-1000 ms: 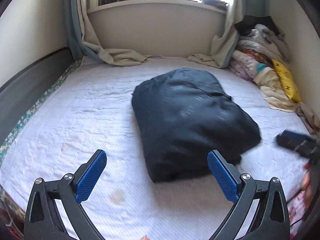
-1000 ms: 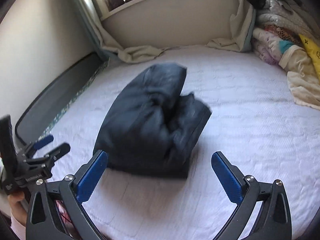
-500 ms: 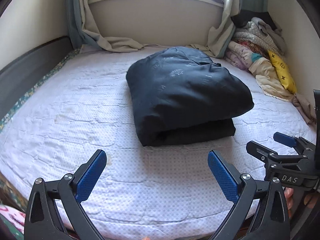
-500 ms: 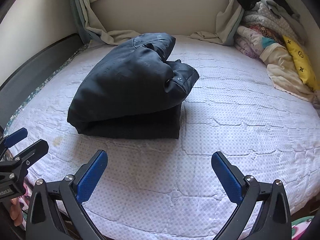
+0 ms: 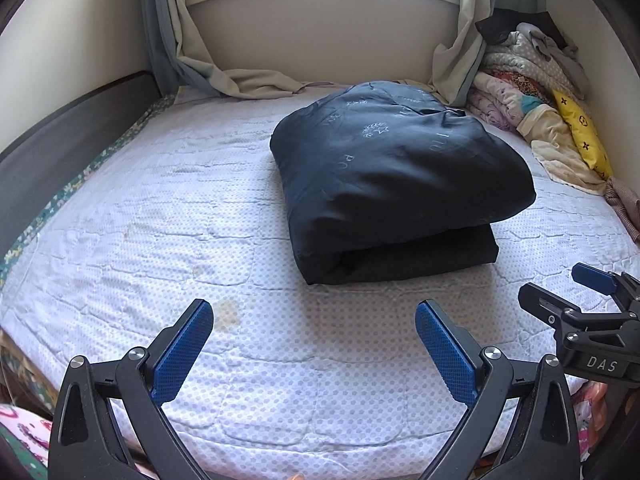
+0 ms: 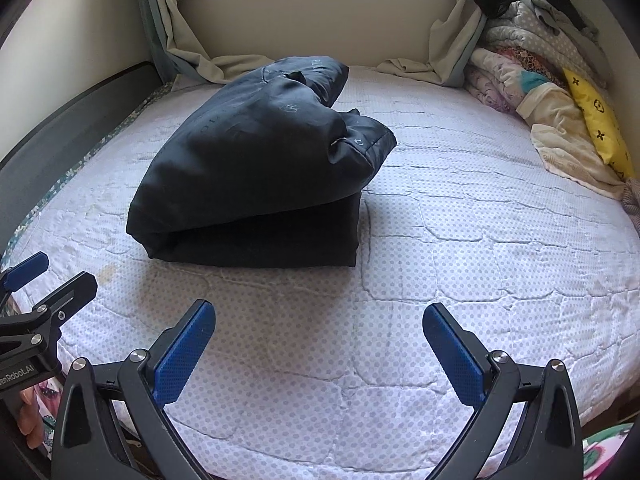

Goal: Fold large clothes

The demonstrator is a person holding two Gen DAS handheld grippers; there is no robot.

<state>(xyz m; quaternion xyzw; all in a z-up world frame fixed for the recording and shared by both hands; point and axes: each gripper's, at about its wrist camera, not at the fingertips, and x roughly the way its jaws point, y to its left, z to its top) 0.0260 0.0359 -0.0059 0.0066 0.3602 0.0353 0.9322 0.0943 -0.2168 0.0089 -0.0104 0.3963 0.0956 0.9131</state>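
Dark jacket (image 5: 396,176) sits folded into a thick bundle mid-mattress (image 5: 160,208), upper layer bulging over the lower one. Left gripper (image 5: 314,344) spread wide, empty, over bare mattress near the front edge; jacket lies ahead and slightly right, well apart. Right gripper (image 6: 318,346) also wide, empty; jacket ahead-left of it, not touching. Heap of bedding (image 5: 536,108) at the far right wall.

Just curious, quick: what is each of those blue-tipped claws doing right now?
Left gripper: open, holding nothing, short of the folded dark garment.
Right gripper: open, holding nothing.
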